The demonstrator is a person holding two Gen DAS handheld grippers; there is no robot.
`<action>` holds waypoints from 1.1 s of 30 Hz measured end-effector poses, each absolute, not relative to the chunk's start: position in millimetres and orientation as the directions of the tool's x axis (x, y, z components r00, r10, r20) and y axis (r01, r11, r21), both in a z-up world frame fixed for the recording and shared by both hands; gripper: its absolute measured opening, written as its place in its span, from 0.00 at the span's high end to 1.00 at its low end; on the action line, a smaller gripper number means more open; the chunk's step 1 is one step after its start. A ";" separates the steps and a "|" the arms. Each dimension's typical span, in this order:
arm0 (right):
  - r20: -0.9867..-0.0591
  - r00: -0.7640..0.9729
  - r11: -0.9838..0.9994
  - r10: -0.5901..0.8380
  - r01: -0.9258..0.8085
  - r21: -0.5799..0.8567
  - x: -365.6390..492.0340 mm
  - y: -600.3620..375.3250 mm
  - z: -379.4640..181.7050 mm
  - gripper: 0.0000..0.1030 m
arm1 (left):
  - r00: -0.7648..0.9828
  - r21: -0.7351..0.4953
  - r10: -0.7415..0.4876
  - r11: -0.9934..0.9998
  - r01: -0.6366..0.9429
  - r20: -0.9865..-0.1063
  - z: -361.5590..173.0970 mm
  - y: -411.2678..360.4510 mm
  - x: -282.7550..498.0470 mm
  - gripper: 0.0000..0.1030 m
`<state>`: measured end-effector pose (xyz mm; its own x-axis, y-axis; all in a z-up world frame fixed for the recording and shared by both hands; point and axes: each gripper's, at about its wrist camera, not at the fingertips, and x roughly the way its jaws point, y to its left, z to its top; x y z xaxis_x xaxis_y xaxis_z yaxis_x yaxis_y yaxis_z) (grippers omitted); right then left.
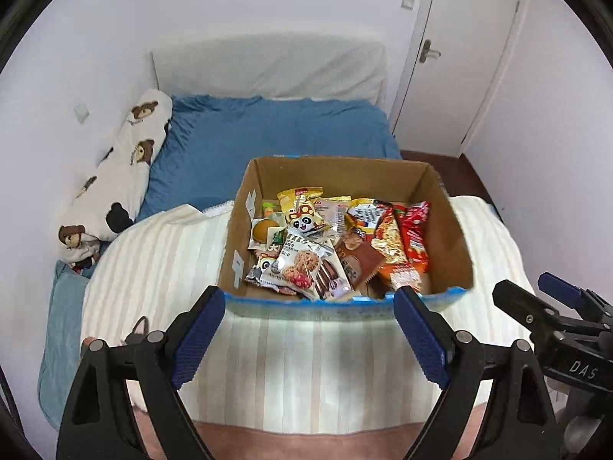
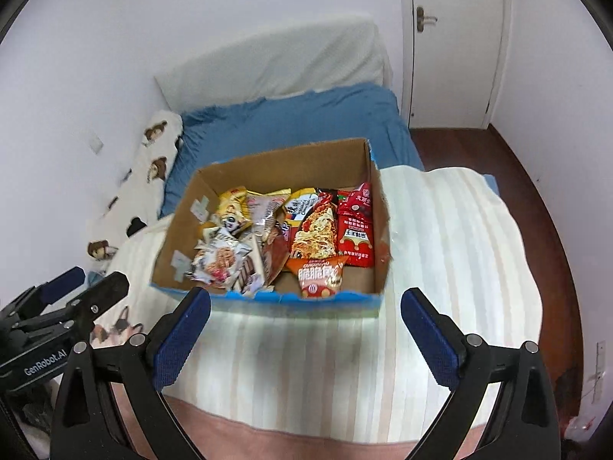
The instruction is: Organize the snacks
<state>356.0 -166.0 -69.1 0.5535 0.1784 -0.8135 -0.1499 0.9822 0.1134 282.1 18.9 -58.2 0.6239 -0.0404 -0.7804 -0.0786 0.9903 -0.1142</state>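
- The left gripper [image 1: 309,308] is hanging wide apart and empty, just near of the cardboard box [image 1: 448,230].
- The right gripper [image 2: 306,312] is likewise gaping, holding nothing.
- The snack packets [image 1: 306,245] are lying piled inside the box, which is sitting on the striped blanket [image 1: 306,364].

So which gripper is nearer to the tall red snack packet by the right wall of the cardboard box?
Right, though only slightly. The right gripper hovers open before the box's near-right part, closer to the red snack packet; the left gripper hovers open further left.
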 end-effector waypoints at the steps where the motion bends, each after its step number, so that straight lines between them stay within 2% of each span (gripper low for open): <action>1: -0.805 0.565 0.982 0.180 -0.151 0.114 346.4 -168.0 -63.3 0.01 | 0.635 -0.110 -0.035 0.991 -0.079 -0.772 -53.6 18.2 272.4 0.13; 7: -0.762 0.617 0.979 0.196 -0.167 0.117 280.2 -176.3 -32.8 0.01 | 0.696 -0.081 0.004 0.993 -0.090 -0.718 -27.6 14.1 217.1 0.13; 15: -0.695 0.699 0.984 0.168 -0.164 0.072 201.6 -181.8 2.1 0.01 | 0.723 -0.080 0.016 0.992 -0.098 -0.690 -13.5 6.7 158.5 0.13; 29: -0.662 0.736 0.986 0.138 -0.164 0.023 148.5 -188.2 17.8 0.00 | 0.754 -0.060 0.049 0.991 -0.118 -0.655 -2.7 4.1 112.6 0.12; 30: -0.660 0.739 0.986 0.137 -0.165 0.020 147.9 -188.5 18.4 0.00 | 0.754 -0.061 0.050 0.991 -0.119 -0.655 -3.3 4.7 113.2 0.08; 31: -0.656 0.742 0.986 0.137 -0.164 0.020 148.1 -189.1 18.1 0.00 | 0.754 -0.061 0.051 0.991 -0.120 -0.655 -3.9 4.3 113.7 0.00; 33: -0.646 0.751 0.987 0.132 -0.158 0.018 151.2 -190.3 17.1 0.00 | 0.755 -0.062 0.054 0.990 -0.124 -0.653 -5.3 5.4 118.0 0.00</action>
<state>151.2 -190.3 17.1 0.7514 0.1322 -0.6465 -0.1582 0.9872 0.0181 118.0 5.4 -5.3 0.7550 0.0539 -0.6535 -0.1242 0.9903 -0.0618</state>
